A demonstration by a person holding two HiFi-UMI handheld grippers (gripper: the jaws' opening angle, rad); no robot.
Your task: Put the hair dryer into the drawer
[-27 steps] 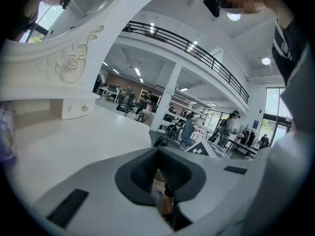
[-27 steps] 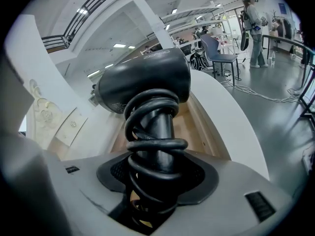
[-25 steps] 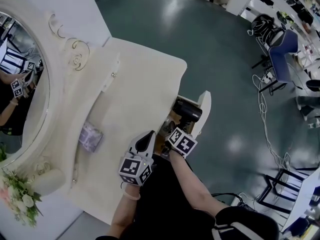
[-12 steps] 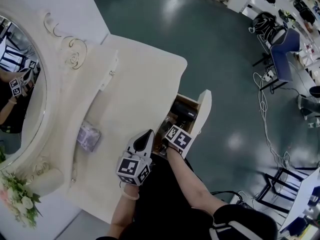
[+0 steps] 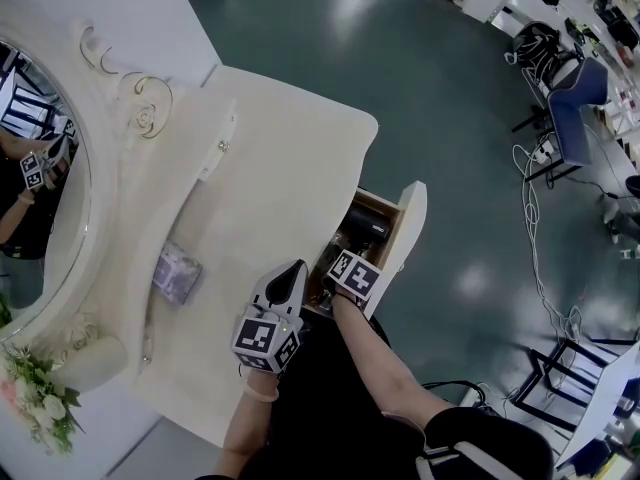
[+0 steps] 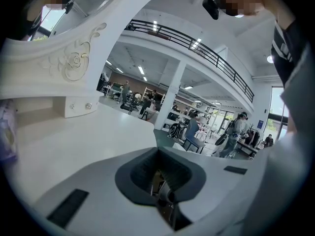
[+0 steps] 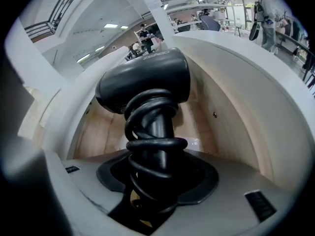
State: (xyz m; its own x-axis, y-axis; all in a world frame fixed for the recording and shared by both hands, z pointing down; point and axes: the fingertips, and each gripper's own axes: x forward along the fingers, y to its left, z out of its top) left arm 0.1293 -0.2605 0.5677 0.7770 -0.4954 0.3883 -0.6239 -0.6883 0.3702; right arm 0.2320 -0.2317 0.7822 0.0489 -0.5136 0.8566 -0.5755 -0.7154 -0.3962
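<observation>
– Cream-white dressing table (image 5: 270, 168) fills the left half of the head view, and the person's arms come in from the bottom edge. What sits nearest?
– The left gripper (image 5: 290, 276), at lower centre over the table's front edge. Its own view shows the jaws brought together with nothing in them, and bare tabletop running off ahead.
– And the other one?
– The right gripper (image 7: 152, 191), just right of it, tilted down into the open drawer (image 5: 410, 218). The head view gives little more than its marker cube and a dark lump beyond. The right gripper view fills that in. The jaws are clamped on the handle of the black hair dryer (image 7: 147, 80). They stand part-way apart because the handle and the black cord (image 7: 155, 144) coiled round it fill the gap.
– Where is the dryer?
– Inside the drawer, barrel pointing away from the gripper, above the pale wooden bottom. Whether it touches the wood I cannot tell.
– Farther out?
– A small lilac packet (image 5: 178, 273) lies on the table at centre left. Pale flowers (image 5: 40, 393) sit at lower left. At far left the oval mirror (image 5: 40, 188) reflects a marker cube, which only the head view shows. Green floor (image 5: 430, 88) spreads across the top, with a blue chair (image 5: 562, 108) at upper right. Only the left gripper view shows people standing far off in the hall.
</observation>
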